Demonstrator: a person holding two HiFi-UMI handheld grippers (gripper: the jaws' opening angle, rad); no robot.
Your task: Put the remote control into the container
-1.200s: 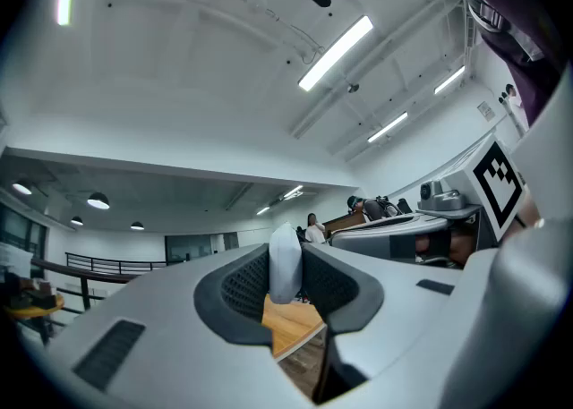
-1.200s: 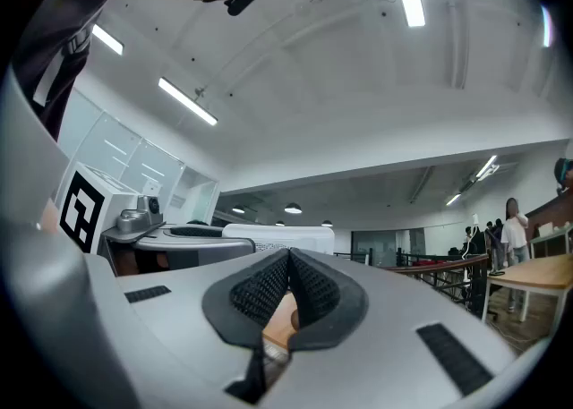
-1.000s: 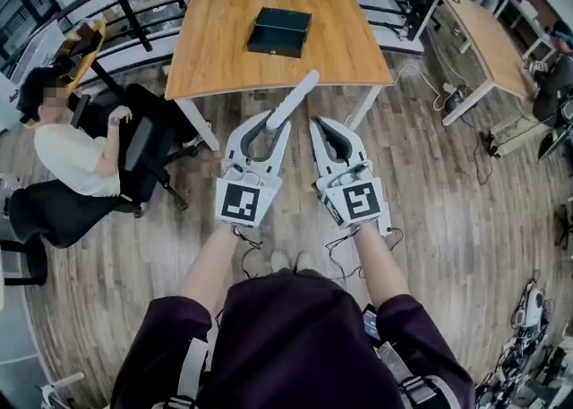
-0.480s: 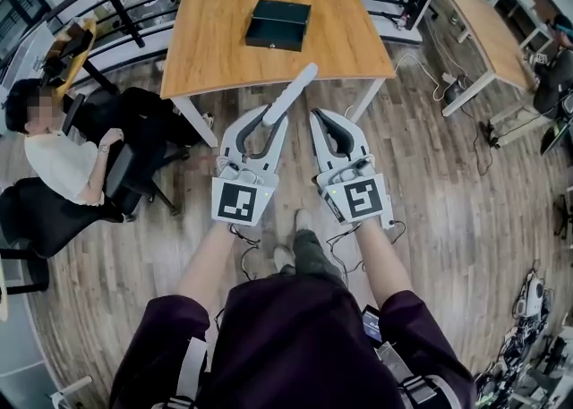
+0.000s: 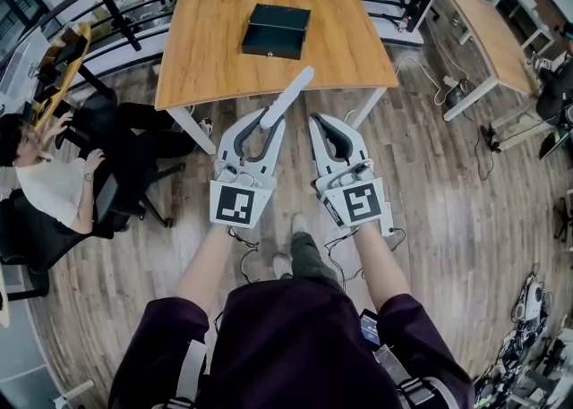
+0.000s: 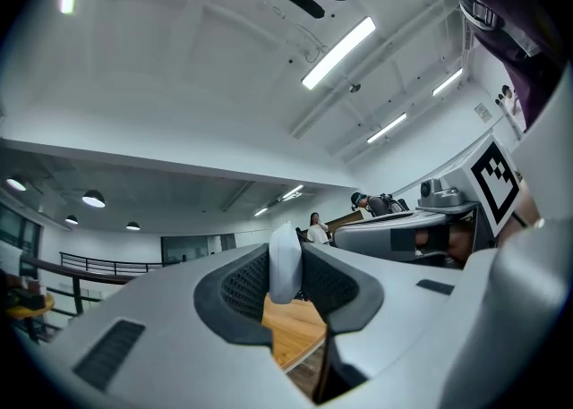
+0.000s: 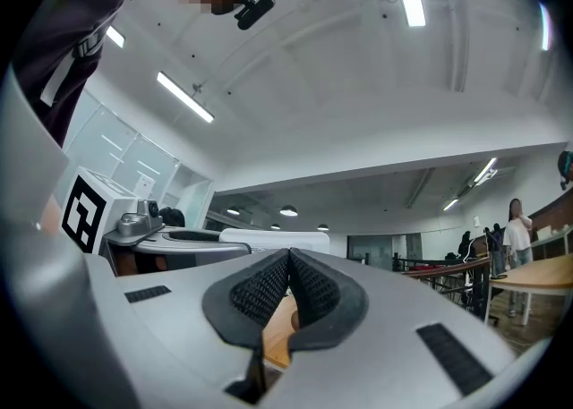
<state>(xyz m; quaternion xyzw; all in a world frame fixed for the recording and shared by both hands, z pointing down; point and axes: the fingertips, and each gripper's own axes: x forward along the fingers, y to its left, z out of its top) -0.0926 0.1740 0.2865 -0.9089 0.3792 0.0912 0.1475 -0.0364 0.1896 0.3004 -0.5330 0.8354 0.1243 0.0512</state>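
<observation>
In the head view, we see the left hand-held gripper [image 5: 267, 117] holding the white remote control [image 5: 288, 97] above the floor [image 5: 448, 183], near the bench [image 5: 206, 49], where the dark container [image 5: 276, 29] lies. In the left gripper view, its jaws press on the remote control. In the right gripper view, the right hand-held gripper [image 7: 288, 262] has its jaws closed together.

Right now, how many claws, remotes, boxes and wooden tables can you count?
Claws: 2, the left claw and the right claw
Remote control: 1, white, held in the left claw
Container: 1, dark, on the near table
Wooden tables: 2, the near table and the side table
Total: 6
</observation>
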